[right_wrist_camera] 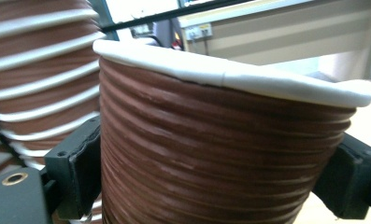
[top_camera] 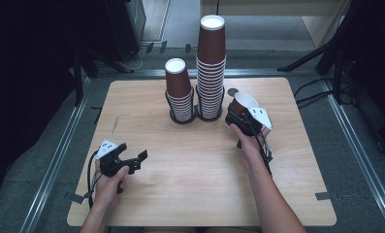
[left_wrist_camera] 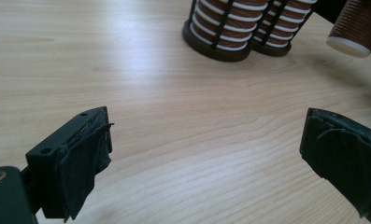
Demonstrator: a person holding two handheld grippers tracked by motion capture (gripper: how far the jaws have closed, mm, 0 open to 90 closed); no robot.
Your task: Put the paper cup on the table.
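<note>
Two stacks of brown ribbed paper cups stand upside down in black holders at the table's far middle: a short stack [top_camera: 179,92] [left_wrist_camera: 230,23] and a tall stack [top_camera: 211,68] [left_wrist_camera: 286,23]. My right gripper [top_camera: 242,119] is shut on a single brown cup [top_camera: 242,104] [right_wrist_camera: 220,149] with a white rim, just right of the tall stack [right_wrist_camera: 38,79]; both pads press its ribbed sides. That cup [left_wrist_camera: 358,28] appears tilted, off the table. My left gripper [top_camera: 134,162] [left_wrist_camera: 206,154] hovers open over bare wood at the near left, nothing between its jaws.
The wooden table [top_camera: 200,194] has rounded corners and a small dark hole [top_camera: 233,91] behind the held cup. Black stand legs [top_camera: 321,53] and cables [top_camera: 316,87] lie on the grey floor beyond the far right edge.
</note>
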